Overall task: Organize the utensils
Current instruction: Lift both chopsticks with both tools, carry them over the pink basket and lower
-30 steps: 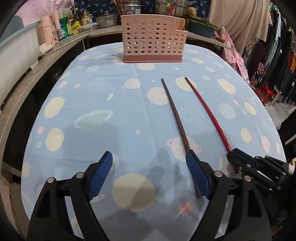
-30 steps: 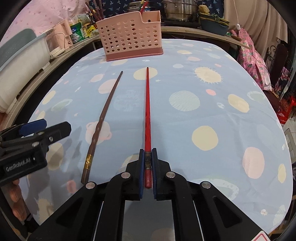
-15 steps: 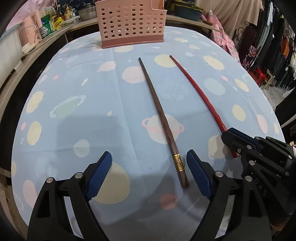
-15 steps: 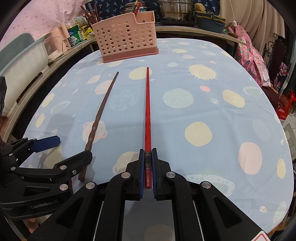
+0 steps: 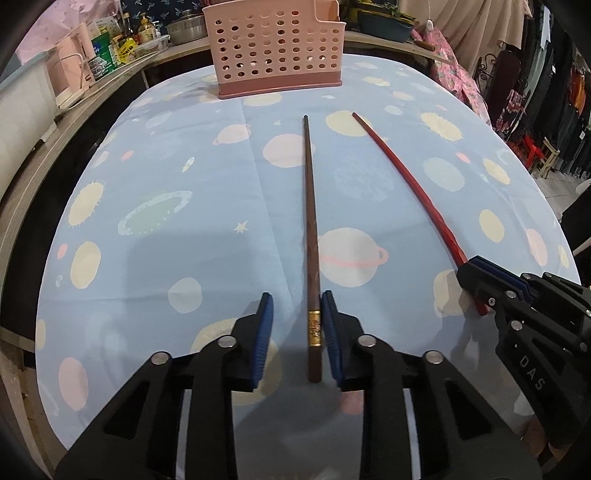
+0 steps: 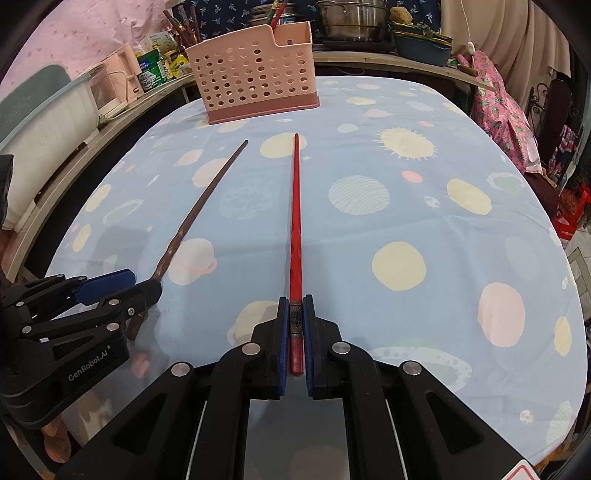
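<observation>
A brown chopstick (image 5: 309,206) lies on the planet-print tablecloth, pointing at the pink perforated utensil basket (image 5: 275,46). My left gripper (image 5: 295,306) straddles its gold-banded near end, jaws partly open; the right pad touches it, the left pad stands off. It also shows in the right wrist view (image 6: 195,206). My right gripper (image 6: 294,308) is shut on the near end of a red chopstick (image 6: 294,206), which lies flat on the cloth. The red chopstick also shows in the left wrist view (image 5: 406,177), and so does the right gripper (image 5: 476,269). The basket (image 6: 255,85) stands at the table's far edge.
The tablecloth (image 6: 406,221) covers a rounded table. Behind it a counter holds pots (image 6: 351,20), bottles and boxes (image 5: 122,40). A white appliance (image 6: 40,122) stands at left. Clothes hang at right (image 5: 554,92).
My left gripper has moved right over the brown chopstick's near end and its jaws have narrowed around it. The right gripper stays shut on the red chopstick.
</observation>
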Available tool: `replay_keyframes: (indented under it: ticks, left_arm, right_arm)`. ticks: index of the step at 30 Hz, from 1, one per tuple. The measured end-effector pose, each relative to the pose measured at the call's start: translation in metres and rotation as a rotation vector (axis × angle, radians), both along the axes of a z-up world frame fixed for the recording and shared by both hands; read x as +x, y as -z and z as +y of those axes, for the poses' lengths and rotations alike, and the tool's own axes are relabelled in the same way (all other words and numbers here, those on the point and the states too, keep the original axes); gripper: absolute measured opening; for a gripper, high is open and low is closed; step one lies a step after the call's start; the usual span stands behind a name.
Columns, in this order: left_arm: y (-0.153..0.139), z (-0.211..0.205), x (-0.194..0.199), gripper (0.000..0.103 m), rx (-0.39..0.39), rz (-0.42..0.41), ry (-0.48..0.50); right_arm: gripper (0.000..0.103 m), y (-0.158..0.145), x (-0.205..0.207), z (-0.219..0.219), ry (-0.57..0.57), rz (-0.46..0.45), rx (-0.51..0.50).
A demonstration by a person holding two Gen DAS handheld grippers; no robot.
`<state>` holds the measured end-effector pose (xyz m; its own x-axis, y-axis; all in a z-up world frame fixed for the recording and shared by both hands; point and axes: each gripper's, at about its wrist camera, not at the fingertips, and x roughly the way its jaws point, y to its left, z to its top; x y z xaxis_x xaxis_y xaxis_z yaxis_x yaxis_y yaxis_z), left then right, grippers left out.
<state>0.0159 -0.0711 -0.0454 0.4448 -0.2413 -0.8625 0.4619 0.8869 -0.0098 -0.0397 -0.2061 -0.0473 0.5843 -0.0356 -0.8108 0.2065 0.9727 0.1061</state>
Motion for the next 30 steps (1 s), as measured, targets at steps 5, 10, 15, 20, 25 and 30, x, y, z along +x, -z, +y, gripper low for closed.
replay_keyframes:
  ticks: [5,10,15,20,25,30]
  left_arm:
    - [-0.001,0.003,0.003,0.007,-0.017,0.024,0.001]
    - [-0.004,0.006,0.005,0.007,-0.024,0.032,-0.006]
    - [-0.024,0.018,0.015,0.007,-0.066,0.014,-0.042]
    - [-0.052,0.029,0.028,0.007,-0.114,-0.021,-0.078]
    - [-0.086,0.037,0.045,0.007,-0.163,-0.072,-0.106]
    - [-0.125,0.042,0.069,0.007,-0.210,-0.150,-0.126]
  right_arm:
    - [0.007,-0.002,0.000,0.004,-0.018,-0.001,0.000]
    - [0.007,-0.013,0.000,0.004,-0.026,-0.024,0.007]
    - [0.007,-0.035,0.002,-0.001,-0.022,-0.069,0.028]
    - [0.007,-0.065,0.009,-0.008,-0.017,-0.133,0.039]
    - [0.007,-0.102,0.024,-0.020,-0.004,-0.216,0.047]
    - [0.007,-0.137,0.046,-0.036,0.012,-0.300,0.057]
